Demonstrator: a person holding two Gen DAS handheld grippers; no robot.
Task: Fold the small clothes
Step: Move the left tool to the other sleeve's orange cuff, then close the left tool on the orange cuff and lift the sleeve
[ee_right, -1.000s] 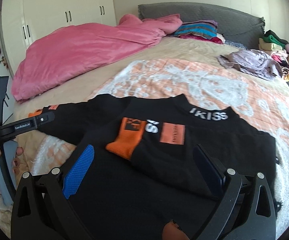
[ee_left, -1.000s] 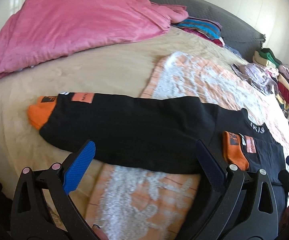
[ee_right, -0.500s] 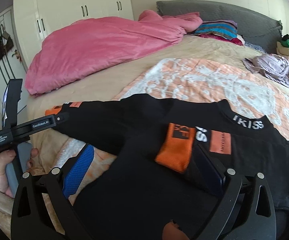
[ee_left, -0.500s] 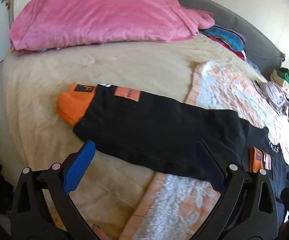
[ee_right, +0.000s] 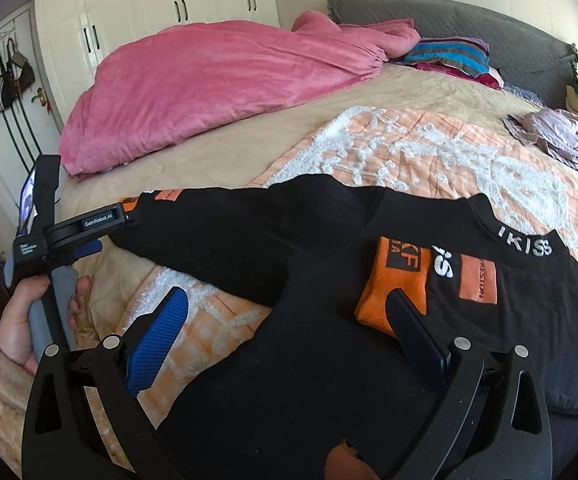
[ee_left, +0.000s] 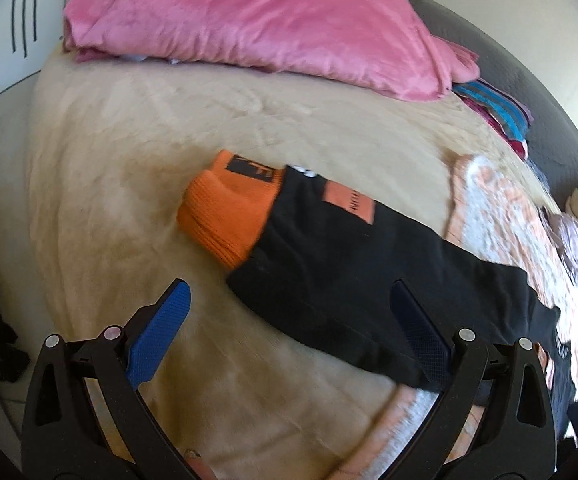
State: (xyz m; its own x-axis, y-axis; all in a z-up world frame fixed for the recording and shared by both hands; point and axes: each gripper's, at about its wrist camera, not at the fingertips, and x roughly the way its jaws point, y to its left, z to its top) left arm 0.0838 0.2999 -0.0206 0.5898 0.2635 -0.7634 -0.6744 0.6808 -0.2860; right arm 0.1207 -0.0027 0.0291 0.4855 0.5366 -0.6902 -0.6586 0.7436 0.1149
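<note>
Black sweater (ee_right: 329,360) flat on bed (ee_left: 129,160); left gripper (ee_left: 289,312) fingers spread.

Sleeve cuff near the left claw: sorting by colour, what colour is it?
Orange, with a black logo; the sleeve cuff shows best in the left wrist view.

Sweater (ee_right: 329,340): lay flat on the blanket (ee_right: 429,152), at the near edge of the bed (ee_right: 217,160).
Outstretched sleeve (ee_left: 349,272): ran from the sweater toward 9 o'clock, its cuff (ee_left: 229,208) on the bare bed.
Folded sleeve (ee_right: 441,280): lay across the sweater's chest.
Duvet (ee_right: 209,84): heaped at 11 o'clock, behind the sleeve.
Clothes pile (ee_right: 553,136): at 2 o'clock.
Left claw (ee_right: 101,236): just beside the cuff.
</note>
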